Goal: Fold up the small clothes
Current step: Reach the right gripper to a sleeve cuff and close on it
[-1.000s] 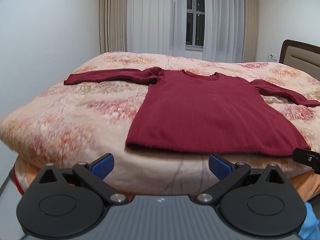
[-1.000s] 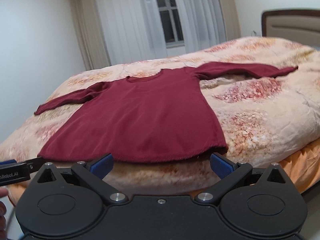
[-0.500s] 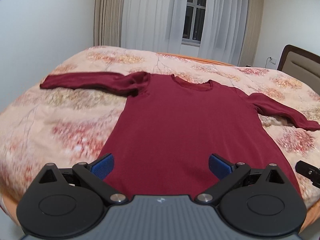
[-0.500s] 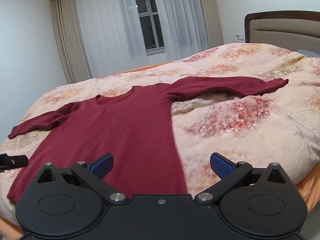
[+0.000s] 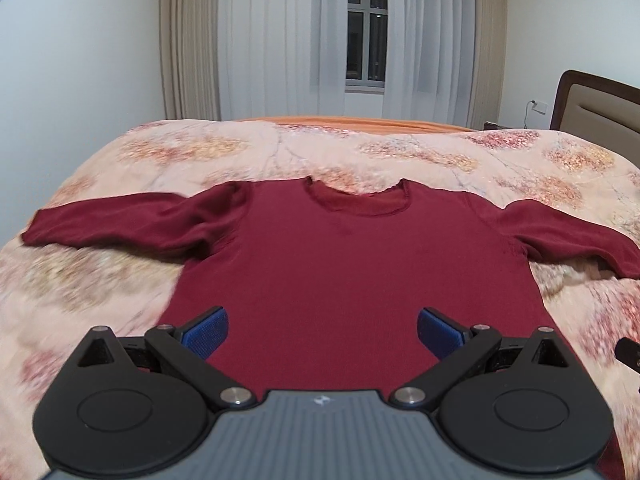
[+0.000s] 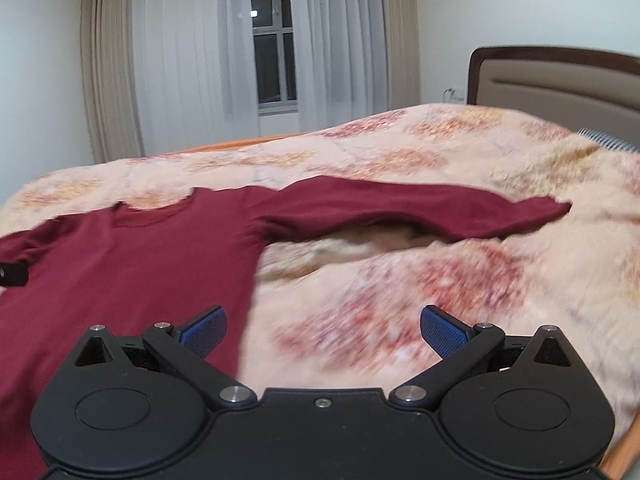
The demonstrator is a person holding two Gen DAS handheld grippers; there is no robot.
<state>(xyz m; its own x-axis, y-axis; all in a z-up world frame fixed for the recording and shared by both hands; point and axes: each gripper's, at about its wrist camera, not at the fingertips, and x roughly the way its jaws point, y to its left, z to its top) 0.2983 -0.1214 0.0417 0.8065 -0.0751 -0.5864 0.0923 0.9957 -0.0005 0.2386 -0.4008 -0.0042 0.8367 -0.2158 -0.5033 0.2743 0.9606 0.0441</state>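
Observation:
A dark red long-sleeved top (image 5: 352,264) lies flat on the bed, neck away from me, both sleeves spread sideways. My left gripper (image 5: 322,330) is open and empty, hovering over the lower body of the top. My right gripper (image 6: 322,330) is open and empty, over the top's right side edge (image 6: 244,304), below the right sleeve (image 6: 420,210). The hem is hidden under both grippers. The tip of the other gripper shows at the right edge of the left view (image 5: 628,350) and at the left edge of the right view (image 6: 12,274).
The bed has a peach floral quilt (image 5: 100,280) with an orange sheet at its far edge (image 5: 344,120). A padded headboard (image 6: 560,80) stands at the right. Curtains and a window (image 5: 366,28) are behind the bed, white walls on both sides.
Both grippers have moved forward from the bed's near edge to over the top. Both jaws have stayed open. The top has not moved.

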